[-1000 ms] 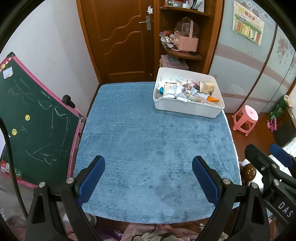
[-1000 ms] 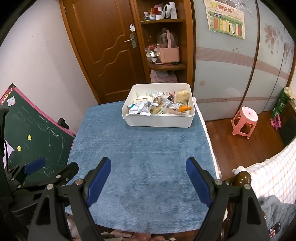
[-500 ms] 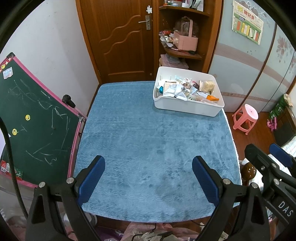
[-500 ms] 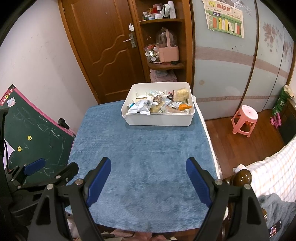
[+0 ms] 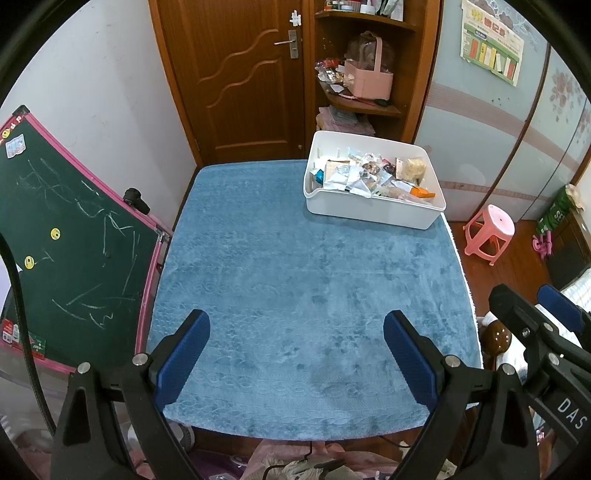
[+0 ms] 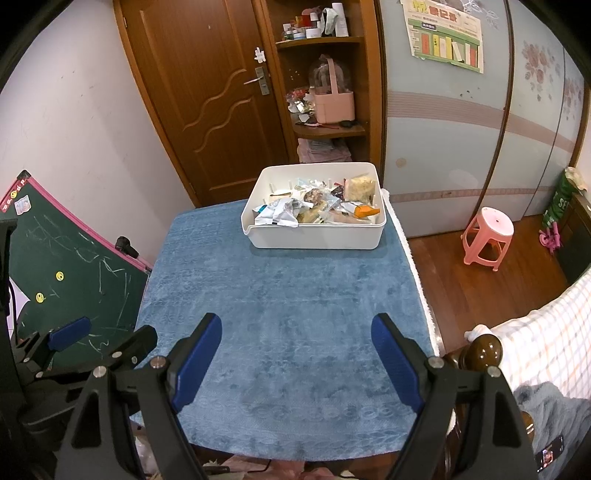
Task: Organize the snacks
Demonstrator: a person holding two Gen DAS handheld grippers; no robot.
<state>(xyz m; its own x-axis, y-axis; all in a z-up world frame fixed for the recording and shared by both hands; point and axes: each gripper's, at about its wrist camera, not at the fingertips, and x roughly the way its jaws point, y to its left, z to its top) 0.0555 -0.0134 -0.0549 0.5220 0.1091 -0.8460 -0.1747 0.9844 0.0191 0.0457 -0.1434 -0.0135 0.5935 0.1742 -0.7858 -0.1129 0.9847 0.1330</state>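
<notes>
The left gripper [image 5: 295, 354] hangs over the near edge of the table with its two blue-padded fingers [image 5: 183, 356] spread wide and nothing between them, only bare cloth showing in the gap. The right gripper [image 6: 295, 360] sits just beside it, likewise spread wide and holding nothing; its black frame and one blue pad also show at the right edge of the left wrist view, and the left one appears at the lower left of the right wrist view. Both point down and forward across a table covered with a blue plush cloth [image 5: 295, 266] bearing an embossed pattern near its front edge. At the far right corner of that cloth stands a white plastic bin [image 5: 373, 212], its long side toward the grippers, well apart from both of them. The snacks [image 5: 369, 177] lie inside it in a loose heap: crumpled white and silvery wrappers, a pale yellowish packet toward the back right, and an orange packet [image 6: 364, 211] near the right front. To the left of the table leans a green chalkboard [image 5: 70, 236] with a pink frame, chalk scribbles and two yellow magnets. Behind the table is a brown wooden door [image 6: 207, 96], and next to it a corner shelf carrying a pink basket [image 6: 334, 105] and small bottles above. To the right, on the wooden floor, stands a pink plastic stool [image 6: 487, 236] before pale sliding wardrobe doors with a poster [image 6: 443, 35] stuck on them.
</notes>
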